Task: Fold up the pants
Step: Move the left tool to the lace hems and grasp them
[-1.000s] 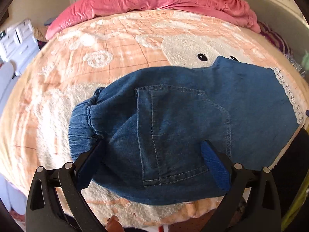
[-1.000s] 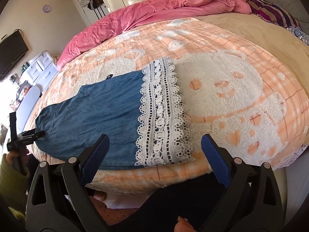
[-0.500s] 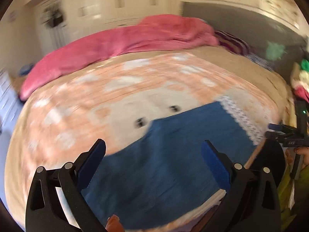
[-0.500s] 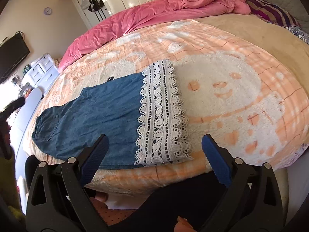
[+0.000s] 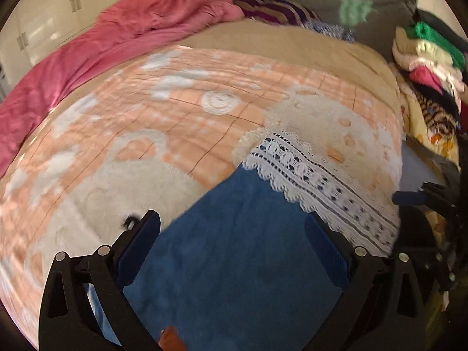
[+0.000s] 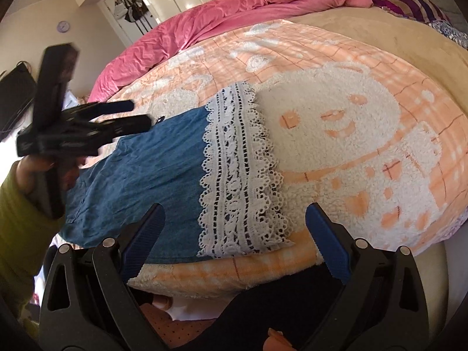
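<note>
Nearest me, my right gripper (image 6: 234, 242) hovers with jaws apart over the lace hem (image 6: 239, 175) of the pants (image 6: 140, 172), and my left gripper (image 5: 232, 248) hangs empty, jaws wide, over the denim. Farther out they lie flat near the bed (image 6: 365, 67) edge; they look halved lengthwise, though blur leaves me unsure, and cross folds remain.

Under my left gripper (image 5: 232, 251), jaws spread wide and empty: blue denim pants (image 5: 234, 263), flat on the bed's peach-and-cream blanket (image 5: 175, 117), white lace hem (image 5: 316, 181) at upper right. Beyond: pink duvet (image 5: 102, 49). Right edge: stacked clothes (image 5: 430, 67), my right gripper (image 5: 409, 197) partly visible.
</note>
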`<act>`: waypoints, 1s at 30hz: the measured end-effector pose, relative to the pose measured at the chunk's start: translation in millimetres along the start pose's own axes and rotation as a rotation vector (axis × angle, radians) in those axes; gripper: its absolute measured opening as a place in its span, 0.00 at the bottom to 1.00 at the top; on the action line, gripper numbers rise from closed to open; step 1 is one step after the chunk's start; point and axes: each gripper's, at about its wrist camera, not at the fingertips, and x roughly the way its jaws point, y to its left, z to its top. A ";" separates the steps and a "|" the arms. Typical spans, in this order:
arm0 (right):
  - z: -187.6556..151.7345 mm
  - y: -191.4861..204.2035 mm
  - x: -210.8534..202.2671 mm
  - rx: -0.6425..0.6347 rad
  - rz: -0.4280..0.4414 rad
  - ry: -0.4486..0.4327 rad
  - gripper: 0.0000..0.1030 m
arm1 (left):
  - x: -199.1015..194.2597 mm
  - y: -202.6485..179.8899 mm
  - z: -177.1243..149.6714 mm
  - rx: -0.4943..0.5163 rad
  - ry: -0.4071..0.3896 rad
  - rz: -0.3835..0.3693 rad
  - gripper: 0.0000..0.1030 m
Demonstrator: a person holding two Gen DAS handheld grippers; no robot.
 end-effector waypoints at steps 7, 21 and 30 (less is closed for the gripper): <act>-0.3 -2.4 10.4 0.025 0.023 0.015 0.67 | 52.9 -0.2 25.2 0.028 0.071 -0.146 0.96; 0.6 -7.3 19.6 0.105 0.129 -0.004 0.33 | 87.8 -2.2 32.6 0.027 0.083 -0.473 0.72; 1.9 -18.8 28.5 0.194 0.164 -0.011 0.16 | 92.2 4.8 30.0 -0.022 0.084 -0.484 0.58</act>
